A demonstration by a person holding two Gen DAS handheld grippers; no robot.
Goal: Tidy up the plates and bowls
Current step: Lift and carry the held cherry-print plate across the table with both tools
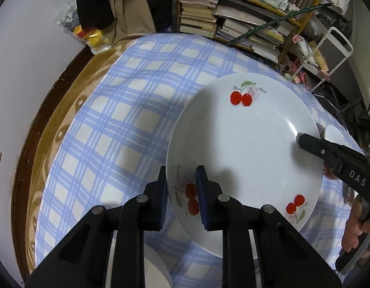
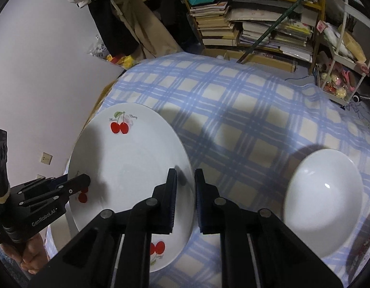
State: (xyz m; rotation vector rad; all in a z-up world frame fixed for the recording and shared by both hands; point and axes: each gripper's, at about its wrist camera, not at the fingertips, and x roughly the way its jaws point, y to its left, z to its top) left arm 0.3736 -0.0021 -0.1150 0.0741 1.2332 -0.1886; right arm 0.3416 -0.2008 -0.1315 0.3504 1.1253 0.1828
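Both grippers, left [image 1: 180, 187] and right [image 2: 185, 192], pinch the cherry plate's [image 1: 242, 144] rim. A white bowl [image 2: 322, 201] sits apart, seemingly unsorted.

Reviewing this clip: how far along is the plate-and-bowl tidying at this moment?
Nothing looks stacked yet. In hand: the cherry plate, with the left gripper straddling its near-left rim and the right gripper straddling its right rim; whether either is clamped is unclear. Left: the white bowl sits apart on the checked cloth, and a white rim shows beneath the left gripper.
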